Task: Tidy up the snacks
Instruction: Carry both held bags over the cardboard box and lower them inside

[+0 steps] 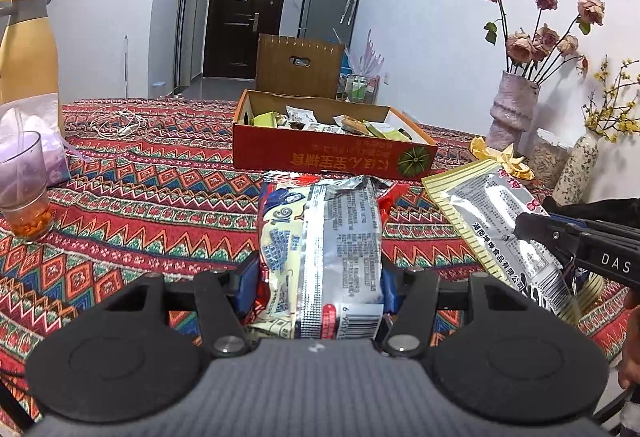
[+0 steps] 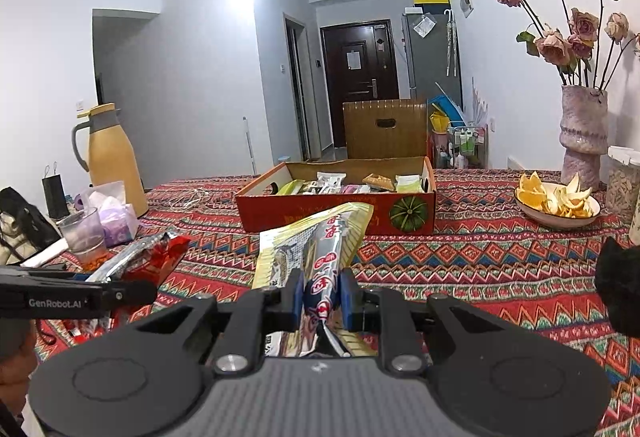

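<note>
Two snack packs in hand, box ahead on the table.

We log the left hand-held gripper (image 1: 320, 277) clamped on a silver, cream and red snack pack (image 1: 320, 237), held lengthwise between its blue pads above the patterned table (image 1: 160, 177). We log the right hand-held gripper (image 2: 320, 297) clamped on a gold-edged silver snack pack (image 2: 316, 249), which points toward the red cardboard box (image 2: 336, 209). The box sits open on the table just beyond both packs and holds assorted small wrapped snacks (image 2: 332, 183). We note, to the left, a yellow thermos (image 2: 112, 157), a plastic cup (image 1: 24, 189) and a tissue packet (image 2: 116, 215); to the right, a bowl of orange peel (image 2: 556, 201) near a vase of dried roses (image 2: 584, 133).
</note>
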The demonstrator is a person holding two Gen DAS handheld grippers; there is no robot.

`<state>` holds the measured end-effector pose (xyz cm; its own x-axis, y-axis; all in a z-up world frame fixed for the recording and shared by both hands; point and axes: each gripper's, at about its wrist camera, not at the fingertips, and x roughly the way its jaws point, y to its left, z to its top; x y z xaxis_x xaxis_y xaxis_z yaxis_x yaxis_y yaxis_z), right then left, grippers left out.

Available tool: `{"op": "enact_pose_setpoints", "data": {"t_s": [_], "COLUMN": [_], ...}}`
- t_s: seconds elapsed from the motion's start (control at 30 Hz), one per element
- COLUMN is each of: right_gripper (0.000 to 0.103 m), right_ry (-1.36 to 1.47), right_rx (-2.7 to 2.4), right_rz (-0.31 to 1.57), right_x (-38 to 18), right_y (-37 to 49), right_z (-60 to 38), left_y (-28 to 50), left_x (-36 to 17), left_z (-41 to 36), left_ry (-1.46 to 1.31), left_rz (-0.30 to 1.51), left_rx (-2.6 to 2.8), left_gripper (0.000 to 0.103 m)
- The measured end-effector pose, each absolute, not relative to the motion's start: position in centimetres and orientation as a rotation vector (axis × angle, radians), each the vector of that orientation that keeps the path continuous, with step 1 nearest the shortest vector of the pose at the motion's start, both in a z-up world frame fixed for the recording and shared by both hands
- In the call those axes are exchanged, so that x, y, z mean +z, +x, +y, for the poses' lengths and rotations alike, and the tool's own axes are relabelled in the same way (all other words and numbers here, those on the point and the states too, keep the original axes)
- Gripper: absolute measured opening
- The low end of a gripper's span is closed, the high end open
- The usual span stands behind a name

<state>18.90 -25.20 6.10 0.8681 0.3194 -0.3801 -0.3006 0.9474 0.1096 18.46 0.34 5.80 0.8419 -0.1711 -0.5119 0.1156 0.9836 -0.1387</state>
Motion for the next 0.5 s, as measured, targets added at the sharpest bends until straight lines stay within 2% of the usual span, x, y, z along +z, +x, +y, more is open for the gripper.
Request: {"op": "enact_pose_setpoints", "data": {"t_s": [0.5], "right_gripper": [0.018], "right_ry": [0.04], "right_rx": [0.322], "right_rz": [0.405], "right_x": [6.5], "right_y": [26.6], "right_z": [-25.2], "left_y": [26.0], "left_x": [6.8], "left_z": [-0.2], "left_ry": [-0.077], "left_rz": [0.546], "left_rx": [-0.159], "left_gripper": [0.058]}}
